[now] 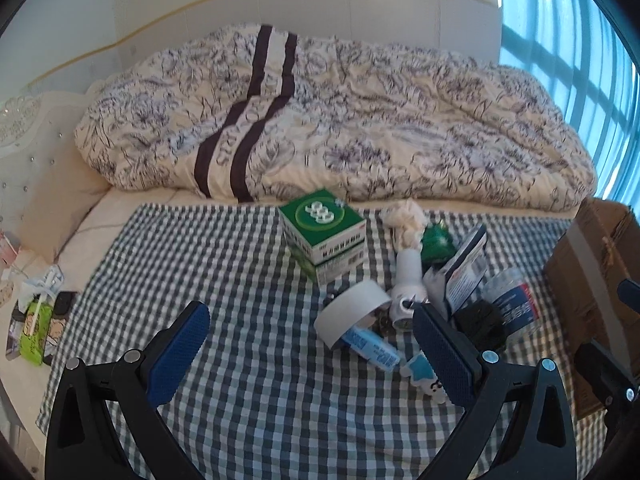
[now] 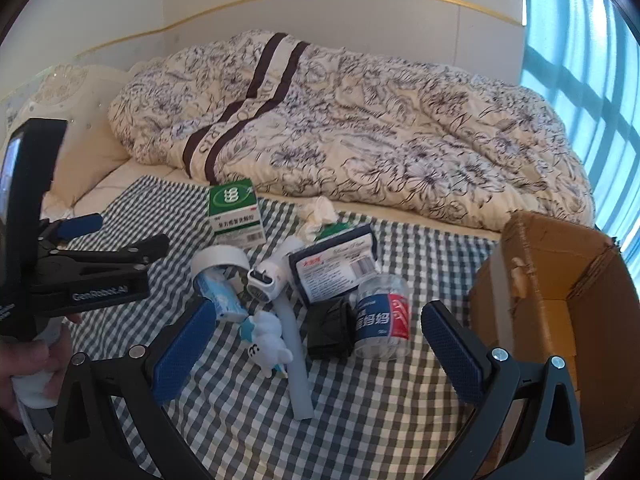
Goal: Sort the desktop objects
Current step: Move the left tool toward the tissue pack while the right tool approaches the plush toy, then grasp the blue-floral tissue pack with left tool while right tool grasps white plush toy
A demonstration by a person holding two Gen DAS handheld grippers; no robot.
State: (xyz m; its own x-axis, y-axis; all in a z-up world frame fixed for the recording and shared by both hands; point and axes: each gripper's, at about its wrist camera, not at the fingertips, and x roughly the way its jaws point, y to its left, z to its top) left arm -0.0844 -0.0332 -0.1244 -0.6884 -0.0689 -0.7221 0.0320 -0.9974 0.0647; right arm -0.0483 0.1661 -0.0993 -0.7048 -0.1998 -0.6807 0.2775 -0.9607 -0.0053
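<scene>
A heap of small objects is seen on a checked cloth [image 2: 224,412] spread over a bed, and much of it is overlapped: a blue tube [image 2: 218,298] is half tucked inside a white tape roll [image 2: 218,260], and a black item [image 2: 330,332] beside the clear jar [image 2: 384,322] cannot be identified. The left gripper [image 1: 310,342] is held wide open and empty, the tape roll lying just past its right finger. The right gripper [image 2: 316,338] is likewise spread wide and empty, the jar lying between its fingers and a cardboard box [image 2: 560,280] to its right.
</scene>
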